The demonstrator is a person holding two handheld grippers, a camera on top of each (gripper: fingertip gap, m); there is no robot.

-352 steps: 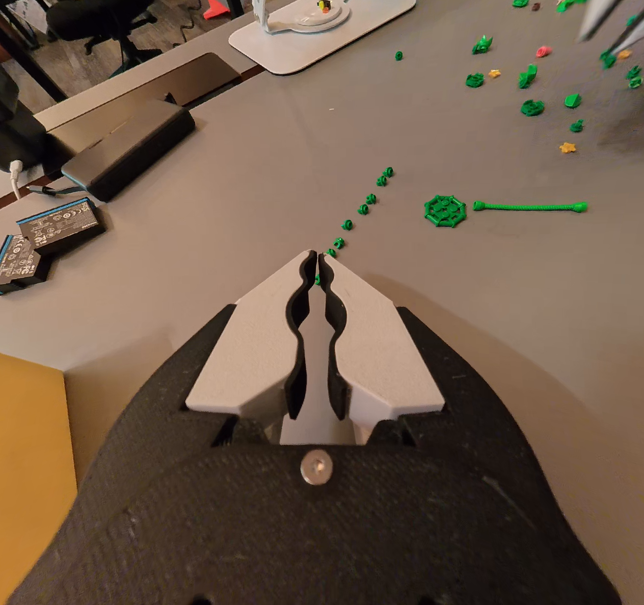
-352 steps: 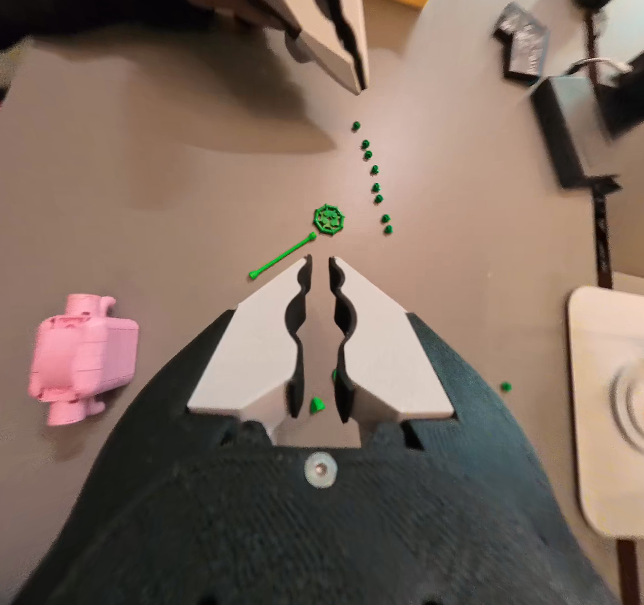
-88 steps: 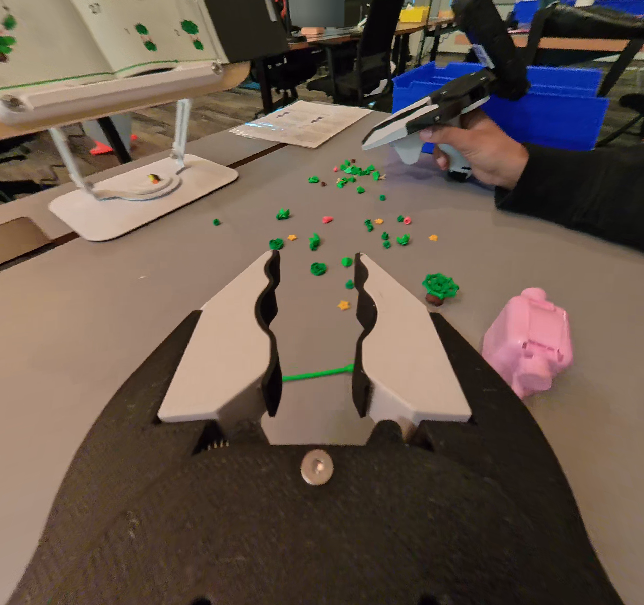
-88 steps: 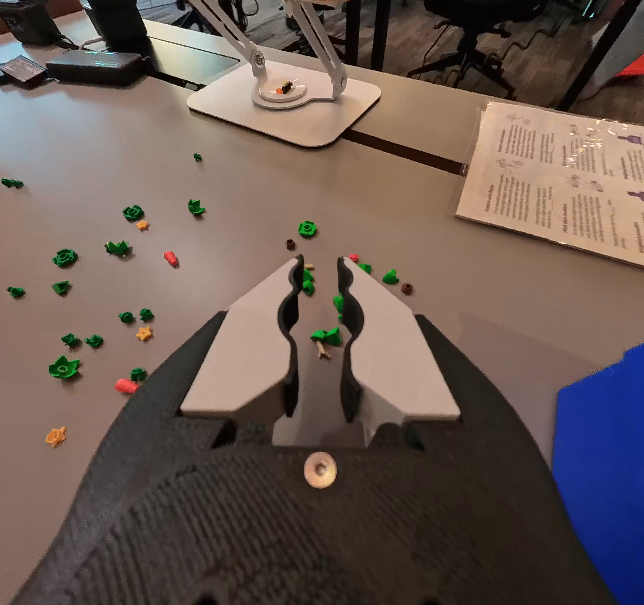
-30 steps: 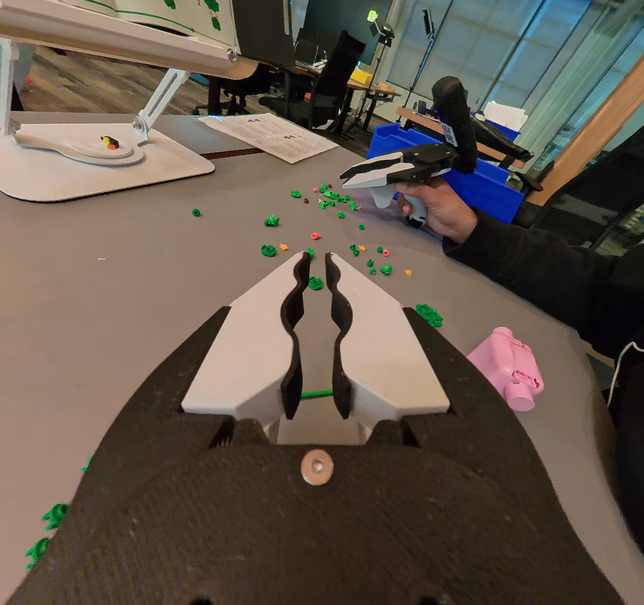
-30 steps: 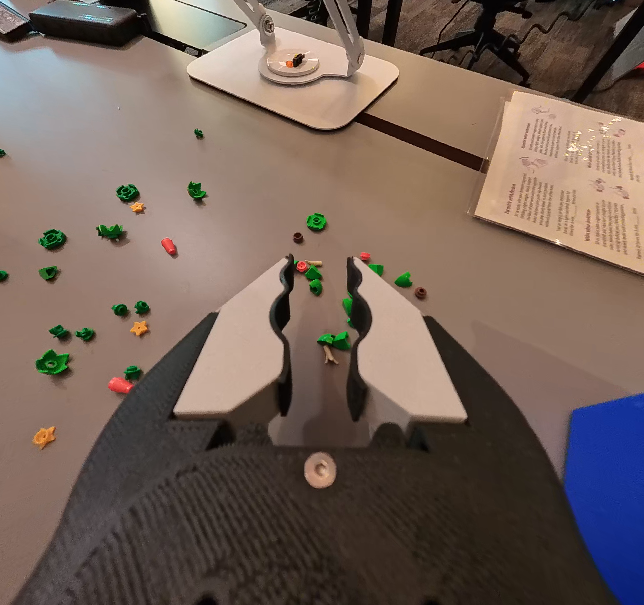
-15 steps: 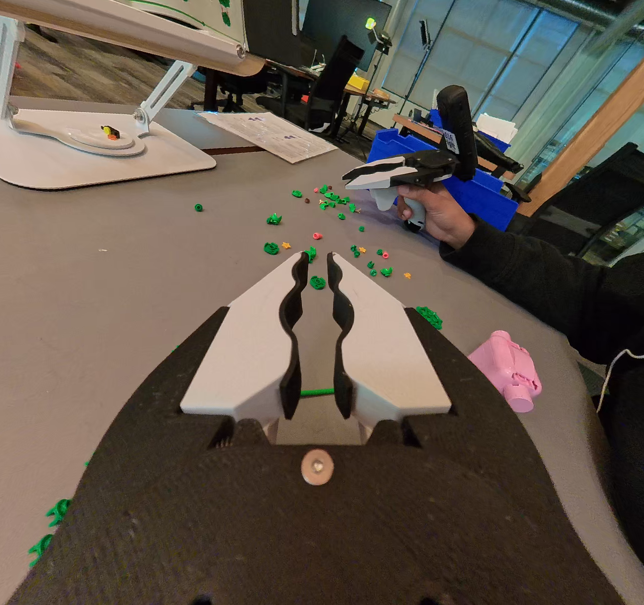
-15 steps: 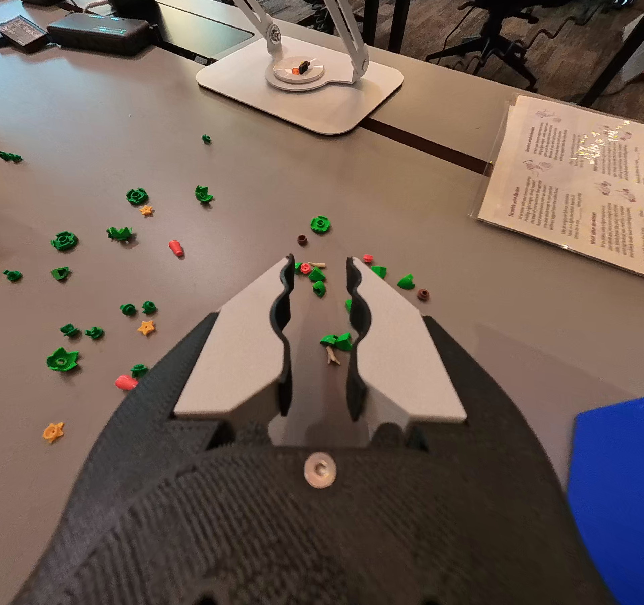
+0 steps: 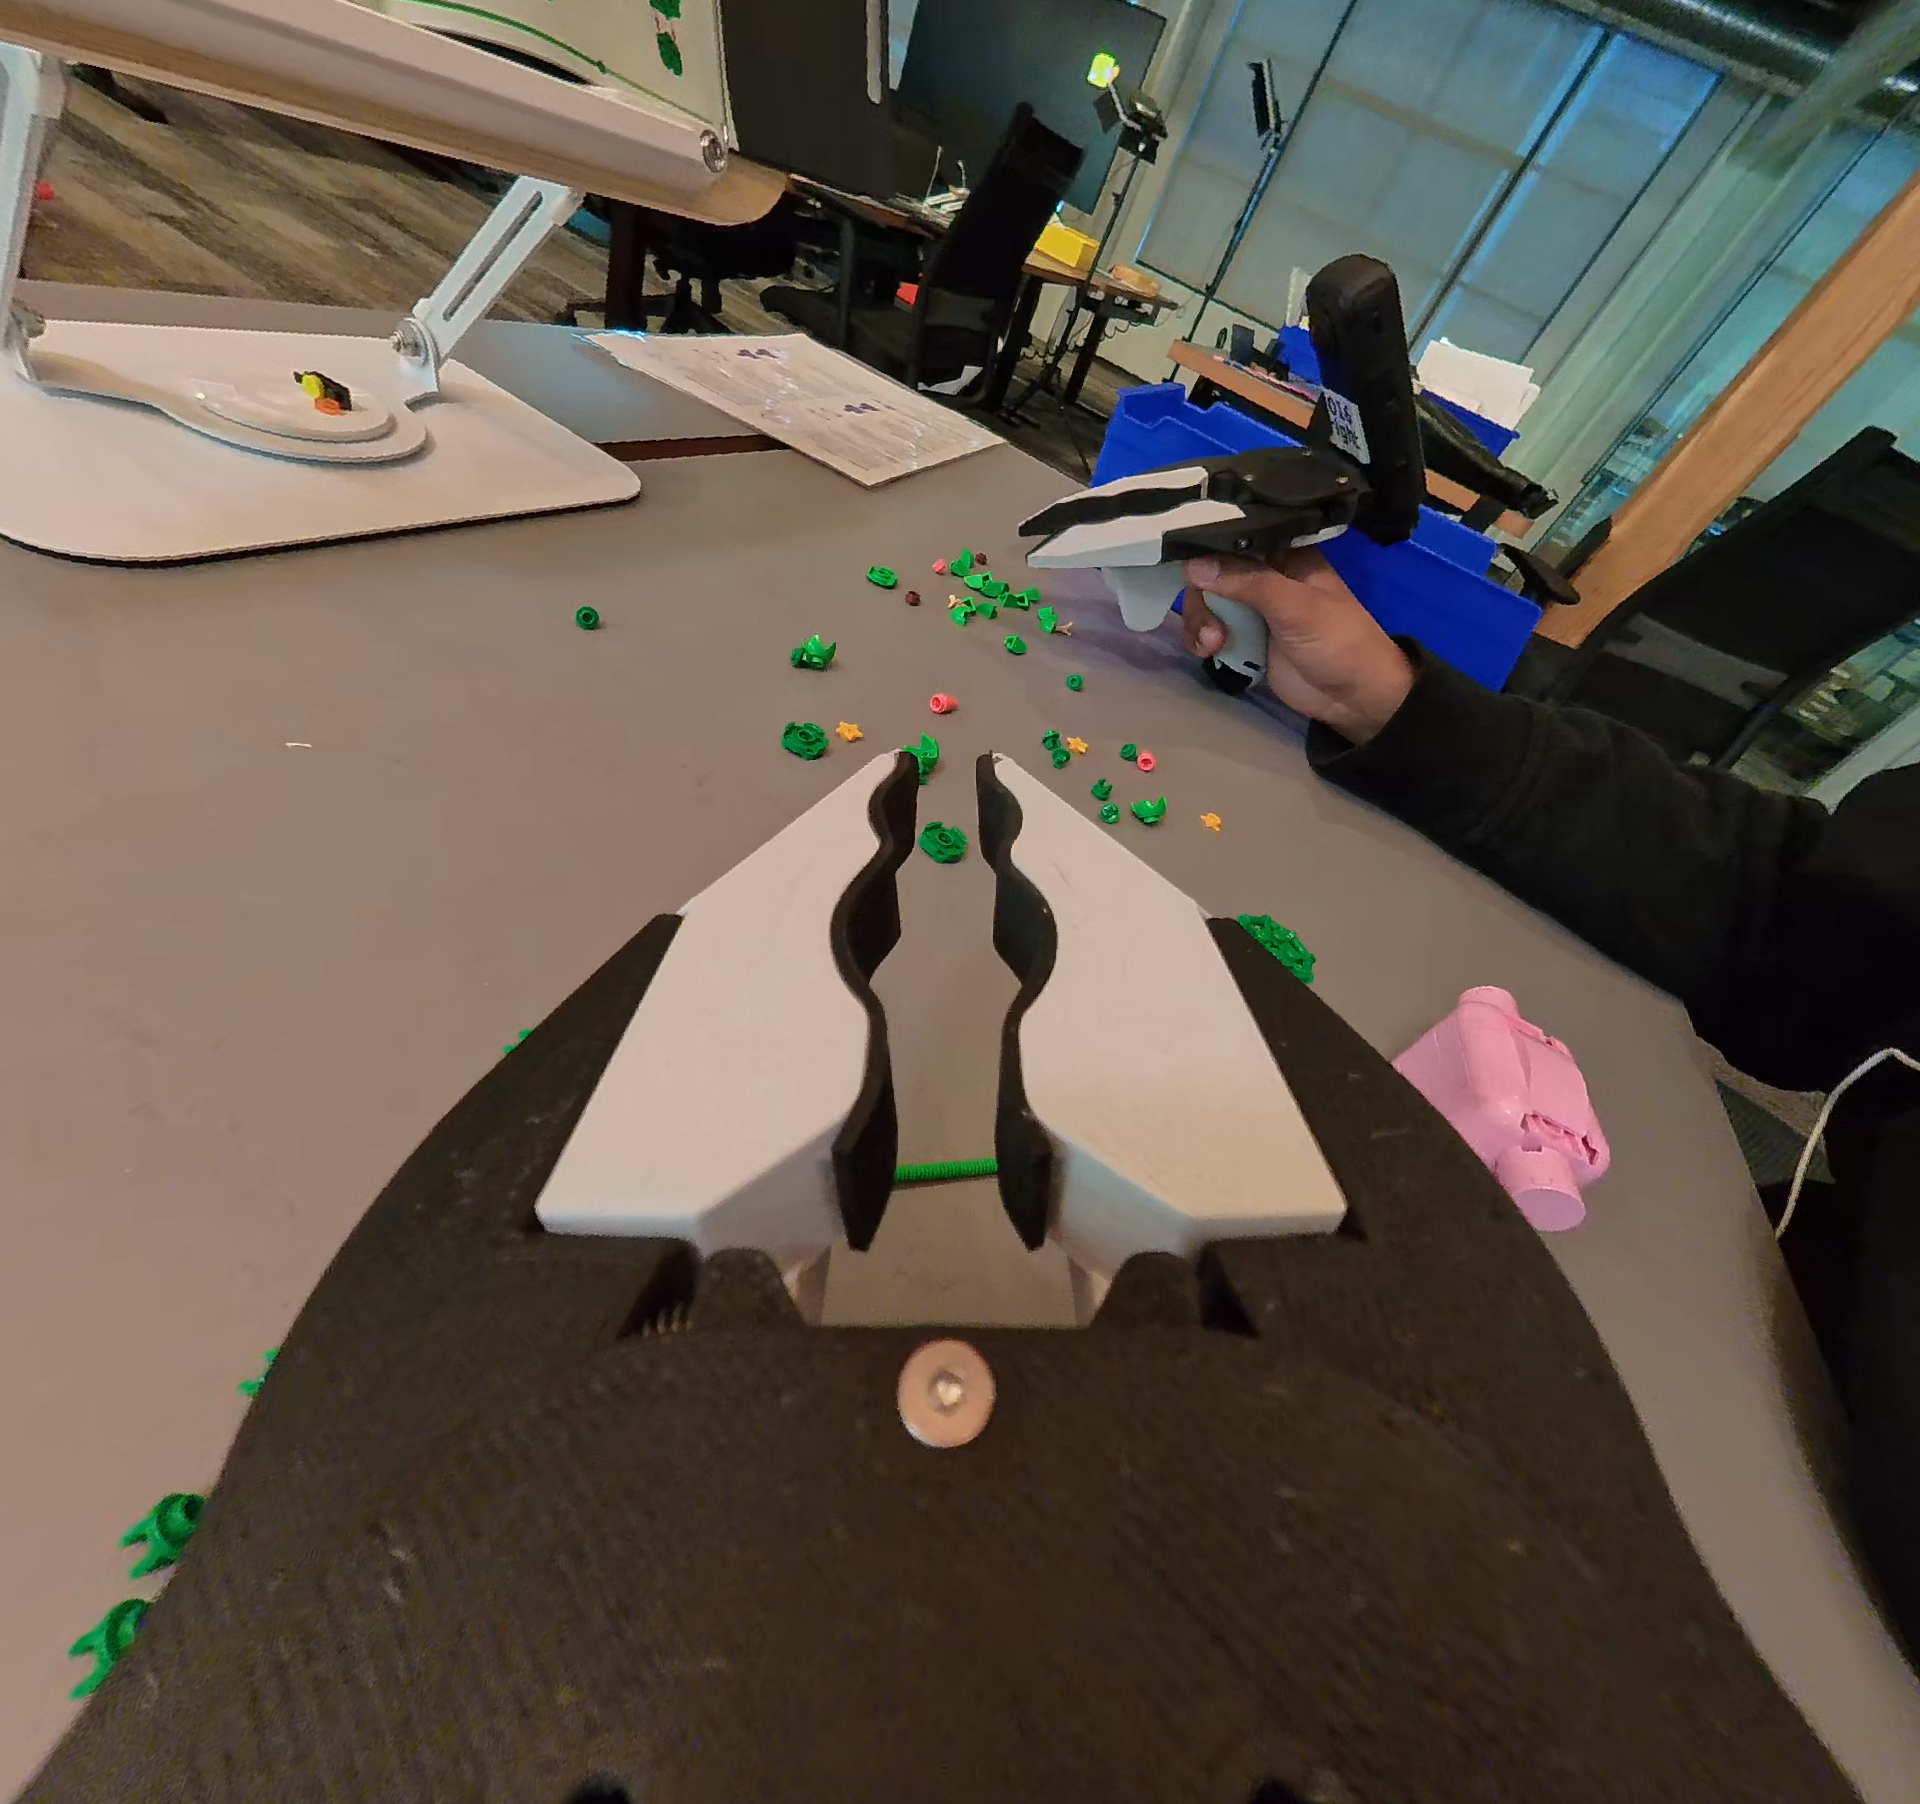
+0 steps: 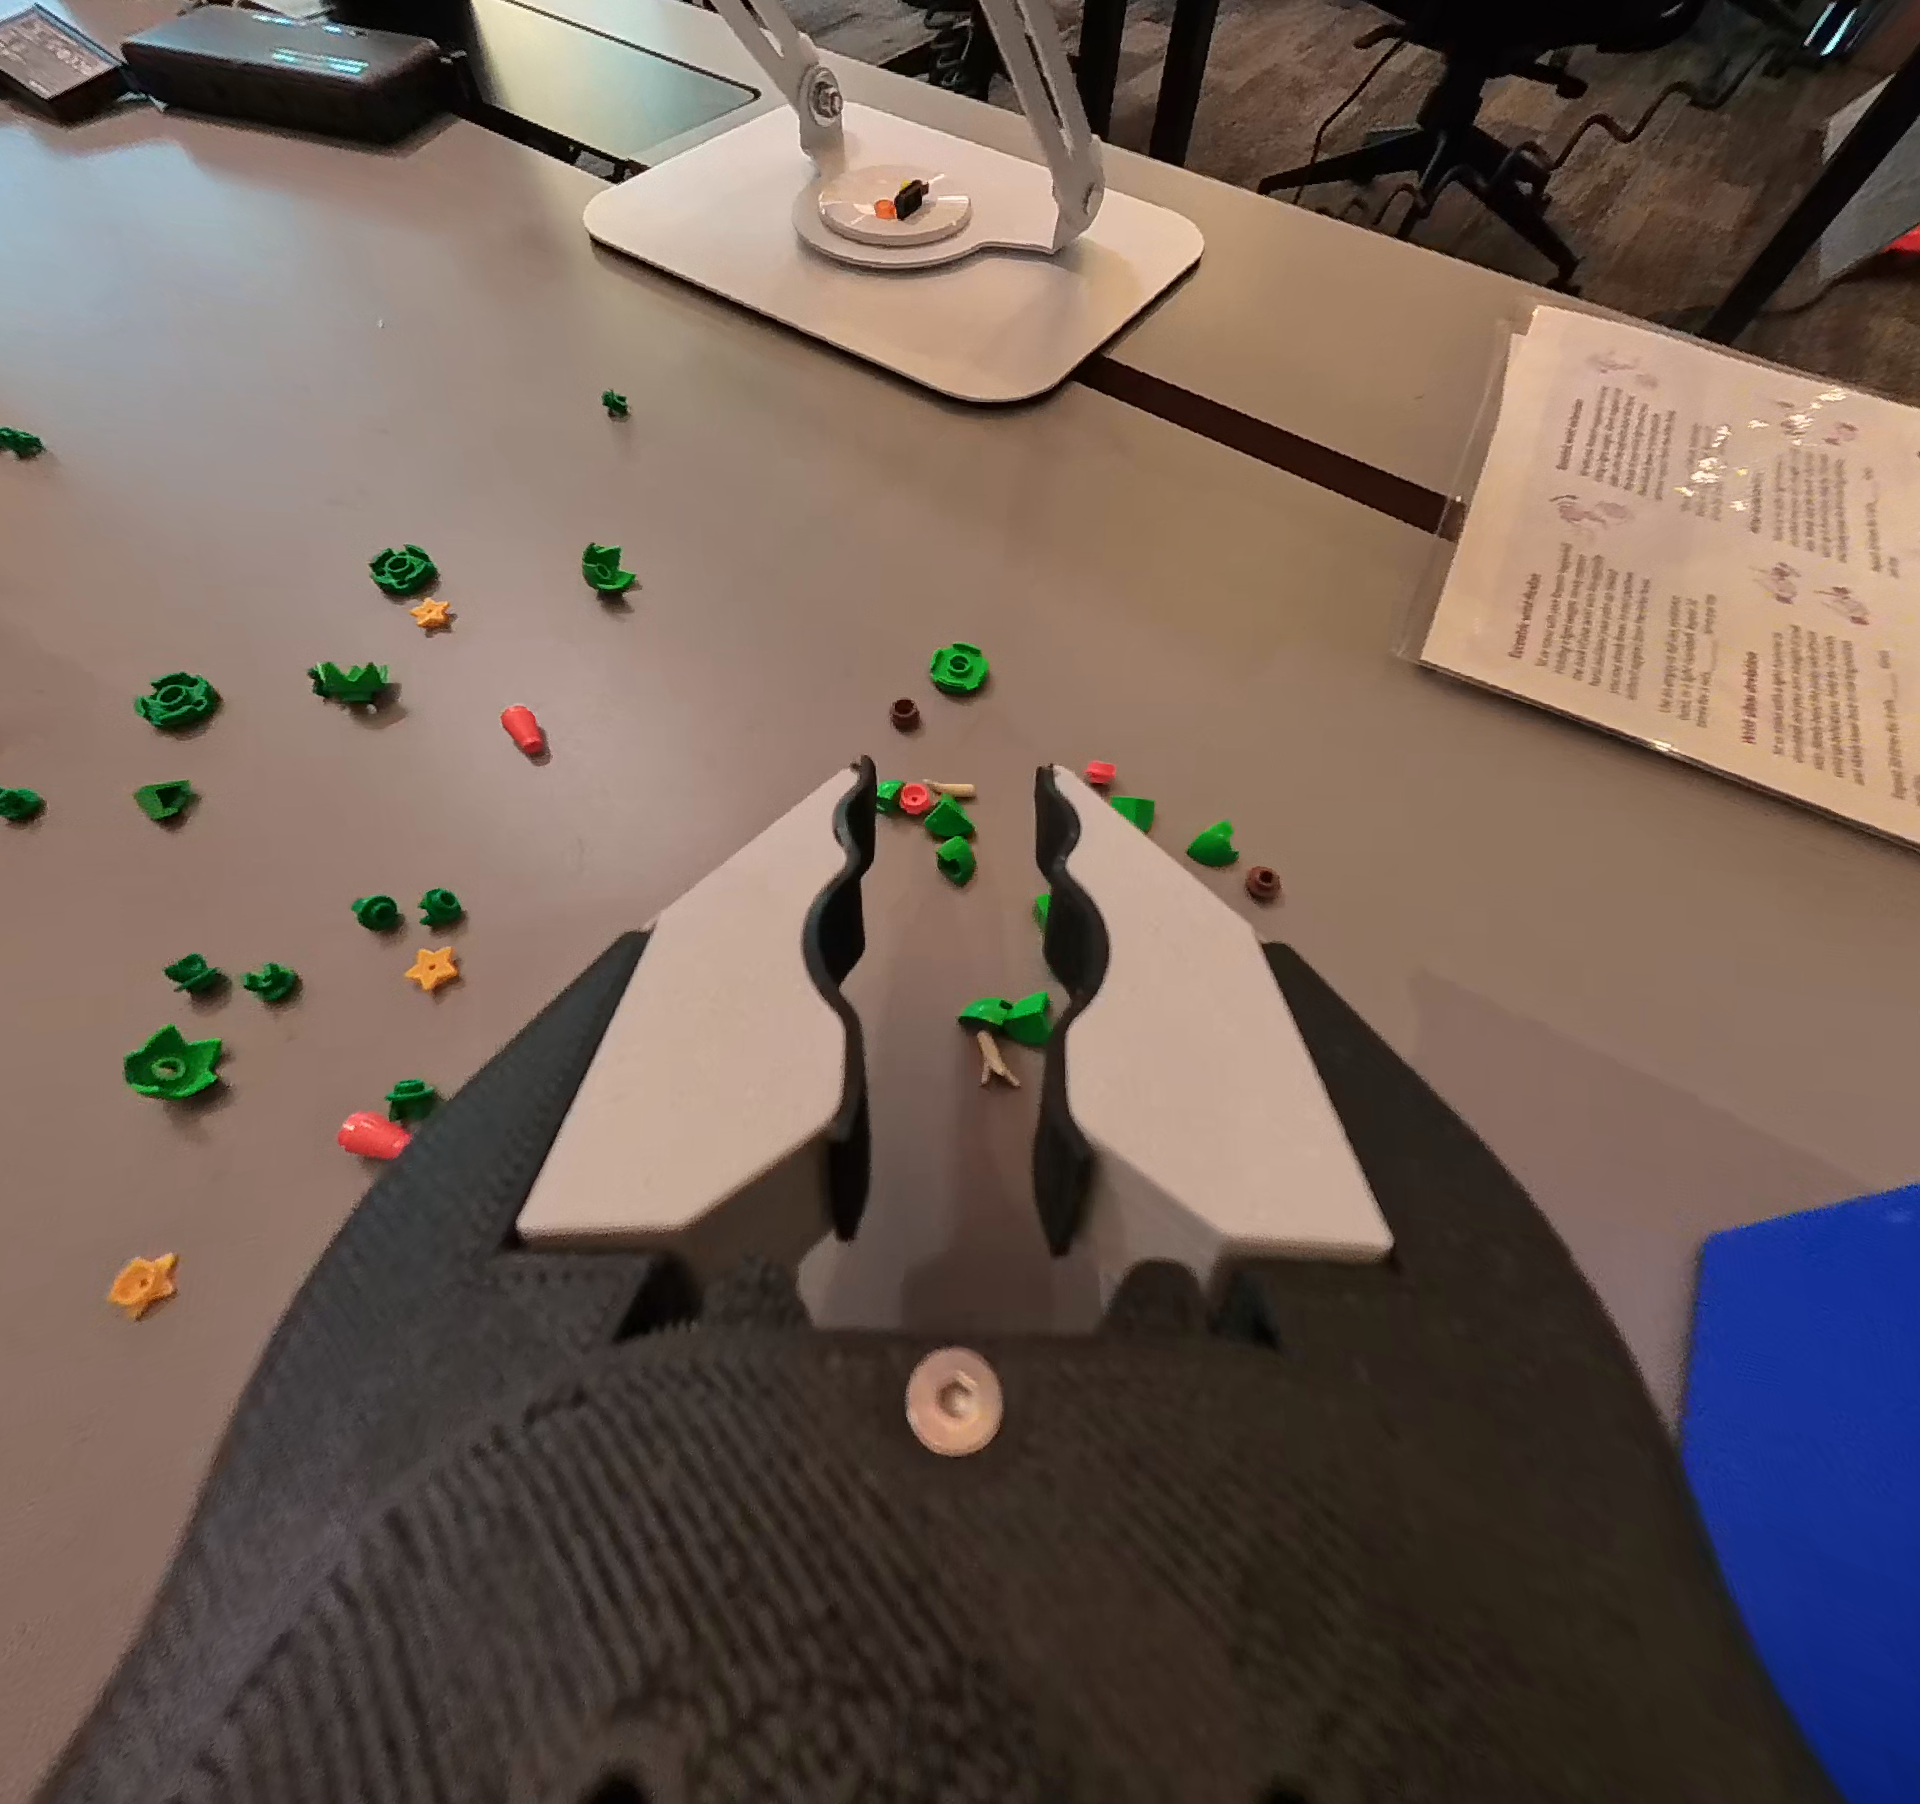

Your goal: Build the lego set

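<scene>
Small green, red, orange and brown lego pieces lie scattered on the grey table (image 10: pixel 727 528). My right gripper (image 10: pixel 954 778) is open and empty, hovering over a cluster of green pieces (image 10: pixel 1006 1014) and a tan twig piece (image 10: pixel 997 1063) seen between its fingers. It also shows in the left wrist view (image 9: pixel 1029 544), held by a hand. My left gripper (image 9: pixel 948 765) is open by a narrow gap with nothing at its tips. A thin green rod (image 9: pixel 945 1170) shows across the gap near the finger bases. I cannot tell if the fingers touch it.
A pink lego body (image 9: pixel 1507 1100) and a green round assembly (image 9: pixel 1278 944) lie right of my left gripper. A white book stand (image 10: pixel 935 300) holds the instructions at the back. A laminated sheet (image 10: pixel 1704 549) and a blue bin (image 10: pixel 1818 1442) are at the right. Some 30 cm of space lies between my two pairs of fingers.
My left gripper's jaws narrowed and its view tilted up since about three seconds ago. My right gripper's jaws widened a little over the green cluster. Almost nothing moved in the last half second.
</scene>
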